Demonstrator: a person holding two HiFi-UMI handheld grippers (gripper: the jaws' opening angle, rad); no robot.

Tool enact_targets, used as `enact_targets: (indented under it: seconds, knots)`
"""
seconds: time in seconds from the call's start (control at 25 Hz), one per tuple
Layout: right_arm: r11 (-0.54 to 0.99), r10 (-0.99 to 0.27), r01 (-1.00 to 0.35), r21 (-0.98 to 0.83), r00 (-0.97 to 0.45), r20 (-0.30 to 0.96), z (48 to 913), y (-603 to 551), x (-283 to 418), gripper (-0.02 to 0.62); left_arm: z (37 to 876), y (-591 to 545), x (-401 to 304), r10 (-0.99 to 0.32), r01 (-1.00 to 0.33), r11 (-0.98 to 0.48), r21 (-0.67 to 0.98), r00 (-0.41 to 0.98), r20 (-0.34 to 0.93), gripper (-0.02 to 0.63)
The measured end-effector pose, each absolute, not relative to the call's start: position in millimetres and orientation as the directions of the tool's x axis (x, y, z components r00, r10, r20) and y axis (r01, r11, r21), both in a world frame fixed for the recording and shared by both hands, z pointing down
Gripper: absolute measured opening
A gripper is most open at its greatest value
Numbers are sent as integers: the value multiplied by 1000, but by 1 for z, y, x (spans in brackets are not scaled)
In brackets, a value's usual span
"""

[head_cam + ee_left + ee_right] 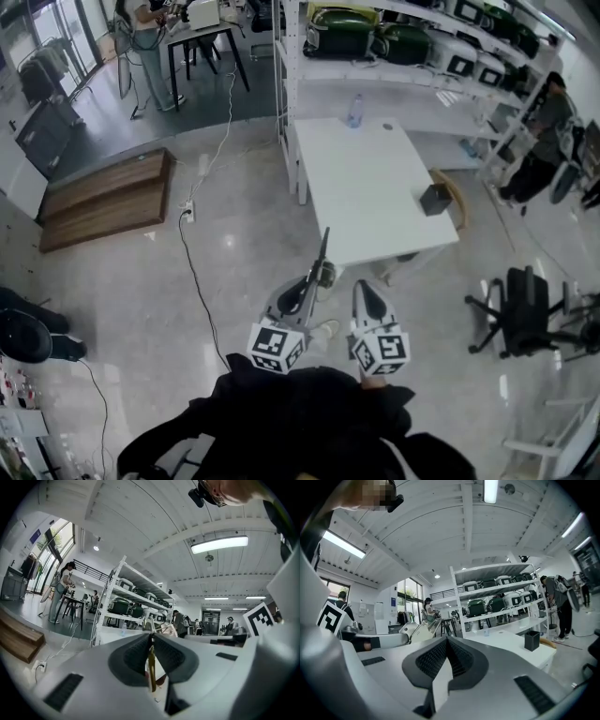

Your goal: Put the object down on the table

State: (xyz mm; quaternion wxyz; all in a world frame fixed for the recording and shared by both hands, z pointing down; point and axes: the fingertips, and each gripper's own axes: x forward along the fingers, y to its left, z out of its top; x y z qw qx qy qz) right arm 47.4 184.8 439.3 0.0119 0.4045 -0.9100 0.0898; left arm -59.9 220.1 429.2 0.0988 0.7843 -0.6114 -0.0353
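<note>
The table (pixel 361 183), white and mostly bare, stood ahead of the person, and the thing to be set down had not reached it. By my reading the job was in its carrying stage, with the thing held in the air over the floor, short of the table's near edge. What remained was to bring it over a bare part of the top, lower it and let go.

The left gripper (pixel 307 289) hung just short of the table's near left corner. Its fingers were drawn narrow and clamped on a thin strip (pixel 321 255), a dark, flat piece that pointed up and forward toward the table. Between the pads its edge showed yellowish, and I could not tell what it was. The right gripper (pixel 365 287), also short of the near edge, had its fingers together with nothing between them.

A black box (pixel 434 199) sat near the table's right edge and a bottle (pixel 354 111) at its far end.

No writing could be read. The shelves (pixel 412 70) beyond the table held green and white appliances with no legible brand. A blue sign (pixel 35 536) on the wall far off to the table's left was too small to read. The cubes on the grippers bore only black-and-white square patterns.
</note>
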Motion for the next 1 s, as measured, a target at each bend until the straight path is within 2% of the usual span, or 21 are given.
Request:
enact_targets:
  seconds: [0.6,1.0]
  knots:
    - [641,-744,-751,-160,-659,112,422,-29,29,2,413,9,-83,-963,-955,-234,181,253,91,31]
    - [618,-761,-764,-184,-641,105,435,-115,37,2,429,-79,-78,-951,-952,-265,150,284,123,31]
